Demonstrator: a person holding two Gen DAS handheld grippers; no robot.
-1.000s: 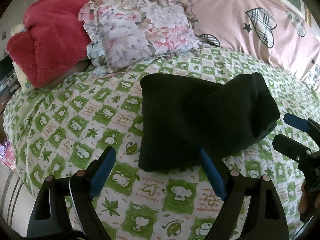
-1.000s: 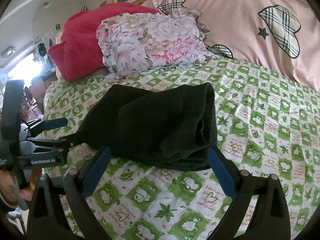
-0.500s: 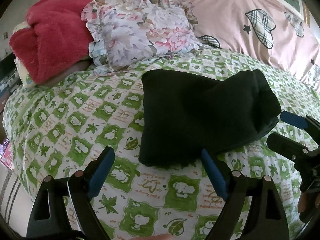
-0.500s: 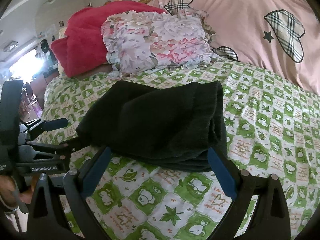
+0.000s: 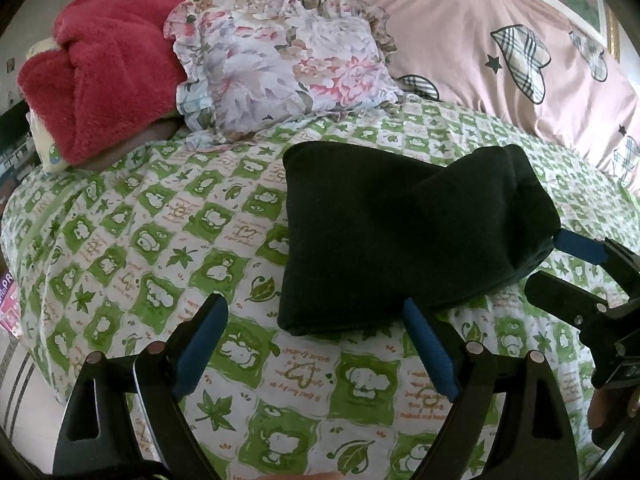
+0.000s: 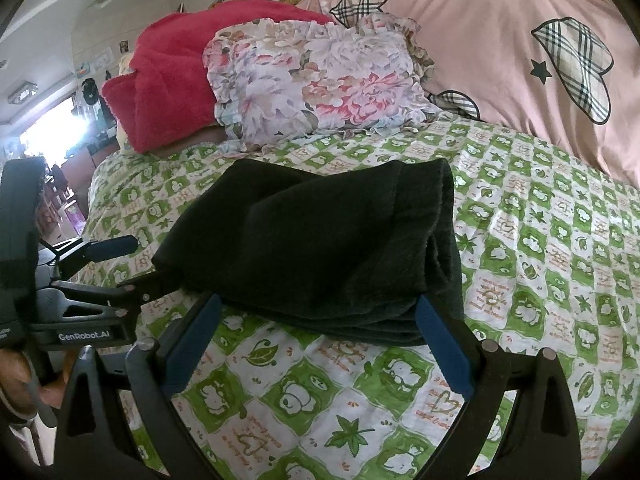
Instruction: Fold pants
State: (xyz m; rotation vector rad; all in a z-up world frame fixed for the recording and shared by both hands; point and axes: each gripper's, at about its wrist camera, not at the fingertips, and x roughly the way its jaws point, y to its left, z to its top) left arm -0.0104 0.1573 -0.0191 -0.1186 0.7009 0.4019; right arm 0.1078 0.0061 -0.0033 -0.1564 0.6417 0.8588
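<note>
Black pants (image 5: pixel 400 232), folded into a thick bundle, lie on the green-and-white checked sheet (image 5: pixel 160 240). My left gripper (image 5: pixel 316 320) is open just in front of the bundle's near left corner, nothing between its blue pads. In the right wrist view the pants (image 6: pixel 328 248) fill the middle, and my right gripper (image 6: pixel 318 320) stands open at their near edge, its right pad against the cloth. The right gripper (image 5: pixel 560 268) shows at the bundle's right end in the left wrist view. The left gripper (image 6: pixel 132 266) shows at the bundle's left corner, lower finger touching it.
A floral ruffled pillow (image 5: pixel 288 68) and a red fleece blanket (image 5: pixel 104 80) lie at the head of the bed. A pink quilt with plaid hearts (image 5: pixel 480 52) runs behind. The bed edge (image 5: pixel 28 320) drops off at the left. A hand (image 6: pixel 24 384) holds the left gripper.
Both grippers have edged in towards the pants; the right gripper's pads now reach the bundle's near edge. The pants have not moved and both grippers stay open.
</note>
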